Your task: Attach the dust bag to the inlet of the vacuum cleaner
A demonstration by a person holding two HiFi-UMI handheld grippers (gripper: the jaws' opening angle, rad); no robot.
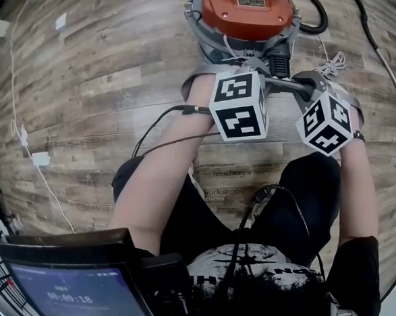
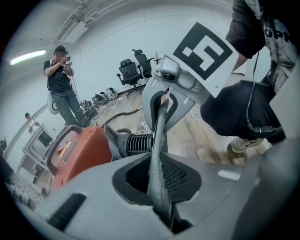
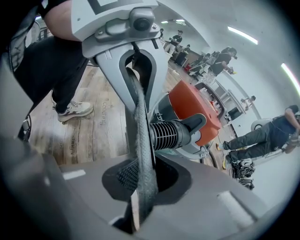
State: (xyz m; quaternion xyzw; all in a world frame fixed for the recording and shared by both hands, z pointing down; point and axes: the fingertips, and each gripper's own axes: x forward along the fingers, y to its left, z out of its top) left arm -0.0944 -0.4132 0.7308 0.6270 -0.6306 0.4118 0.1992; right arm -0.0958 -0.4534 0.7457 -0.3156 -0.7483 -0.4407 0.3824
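Head view: the left gripper [image 1: 241, 76] and right gripper [image 1: 313, 88] are hanging by the vacuum [image 1: 245, 9].

Left gripper view: its jaws are pinching the bag [image 2: 157, 150], just before the inlet [image 2: 140, 143].

Right gripper view: its jaws are clamping the bag too.

Uneven pushing risks skewing the bag or slipping its thin edge free.

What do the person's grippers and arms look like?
The left gripper and right gripper have grey bodies with dark textured pads. Each carries a white cube with black square markers. Black cables lead to the left gripper. The right arm has a short black sleeve.
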